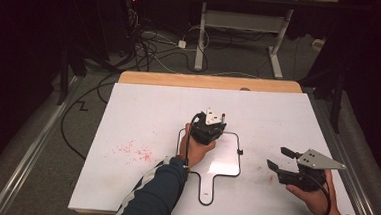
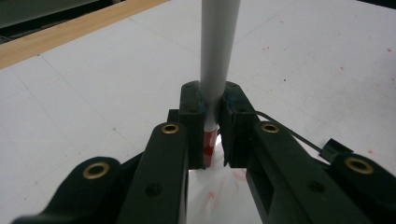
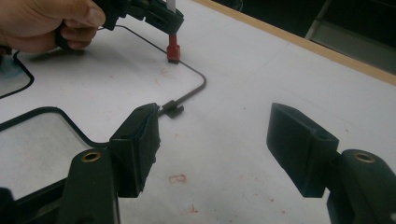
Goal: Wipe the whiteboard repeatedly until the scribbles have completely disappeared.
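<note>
My left gripper is shut on a marker with a white barrel and a red end. It holds the marker upright over the top right part of a small paddle-shaped whiteboard with a black rim. In the right gripper view the red end points down by the board's rim, under the left gripper. My right gripper is open to the right of the board, low over the table, with nothing between its jaws.
The white table top carries red smudges at the left and faint red marks near the right gripper. A small black clip sits on the board's rim. A wooden strip runs along the far side.
</note>
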